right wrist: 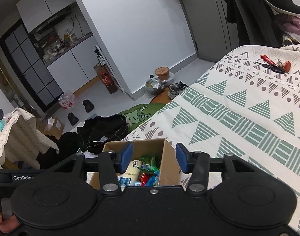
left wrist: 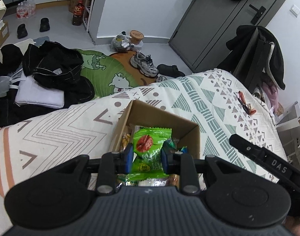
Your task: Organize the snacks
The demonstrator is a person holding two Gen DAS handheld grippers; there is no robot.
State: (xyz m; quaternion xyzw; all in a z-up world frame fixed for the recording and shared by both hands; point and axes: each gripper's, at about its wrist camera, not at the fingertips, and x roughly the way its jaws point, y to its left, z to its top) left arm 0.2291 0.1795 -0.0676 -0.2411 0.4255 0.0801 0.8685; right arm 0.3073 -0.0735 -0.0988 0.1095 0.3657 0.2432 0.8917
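patterned bedspread (left wrist: 199, 98) across the lower right, keys with red fob (right wrist: 275, 65) on it upper right, black clothes pile (left wrist: 57, 66) on floor at left, green cartoon rug (left wrist: 110, 72) mid-frame, grey sneakers (left wrist: 144, 64) beside rug, water bottle pack (left wrist: 25, 9) upper left, grey door (left wrist: 218, 23) upper right

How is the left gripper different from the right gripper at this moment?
The left gripper is shut on the green snack packet; the right gripper is open and holds nothing. The left one's blue pads press the packet, while the right one's pads stand apart. Both are over the brown cardboard box.
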